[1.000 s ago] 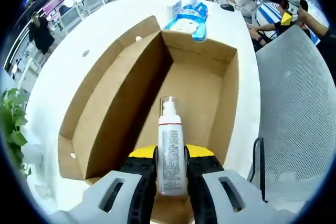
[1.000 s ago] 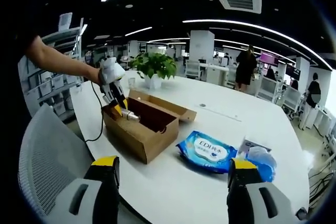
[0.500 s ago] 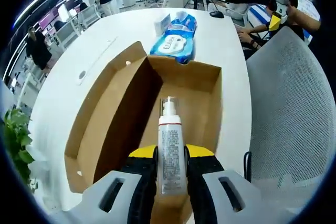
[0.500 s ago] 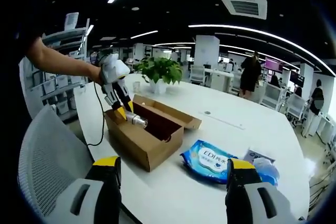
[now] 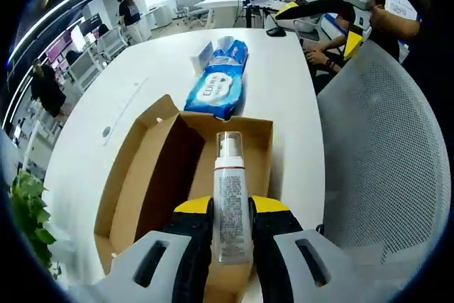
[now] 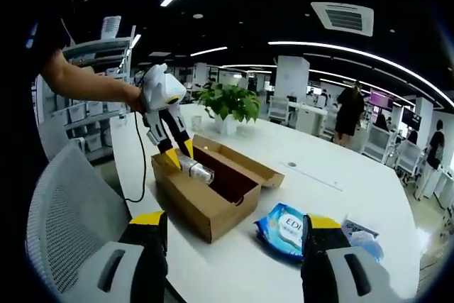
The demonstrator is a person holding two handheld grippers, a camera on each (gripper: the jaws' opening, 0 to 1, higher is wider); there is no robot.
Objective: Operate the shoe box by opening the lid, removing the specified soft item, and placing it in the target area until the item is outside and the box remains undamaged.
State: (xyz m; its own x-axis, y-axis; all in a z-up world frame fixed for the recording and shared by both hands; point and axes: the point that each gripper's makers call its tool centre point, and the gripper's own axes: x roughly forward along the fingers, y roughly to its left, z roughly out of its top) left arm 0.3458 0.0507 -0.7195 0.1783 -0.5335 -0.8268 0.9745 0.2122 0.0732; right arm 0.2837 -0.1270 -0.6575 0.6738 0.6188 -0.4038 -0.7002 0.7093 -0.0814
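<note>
My left gripper (image 5: 231, 211) is shut on a white pump bottle (image 5: 230, 200) with a clear cap, held above the open brown shoe box (image 5: 142, 189). In the right gripper view the same left gripper (image 6: 181, 159) holds the bottle (image 6: 198, 172) over the near end of the box (image 6: 206, 207), whose lid (image 6: 248, 164) hangs open on the far side. My right gripper (image 6: 234, 243) stands open and far from the box, nothing between its yellow-tipped fingers (image 6: 149, 221). A blue wet-wipes pack (image 5: 216, 90) lies on the white table beyond the box.
A grey mesh chair (image 5: 383, 168) stands beside the table's edge (image 5: 319, 140). A small white box (image 5: 206, 51) and a blue bag lie past the wipes (image 6: 287, 228). A potted plant (image 6: 230, 104) sits at the table's far end. People sit and stand at other desks.
My left gripper has risen with the bottle, lifting it out of the box; the box looks smaller beneath it. The right gripper has stayed open, its view drifting slightly.
</note>
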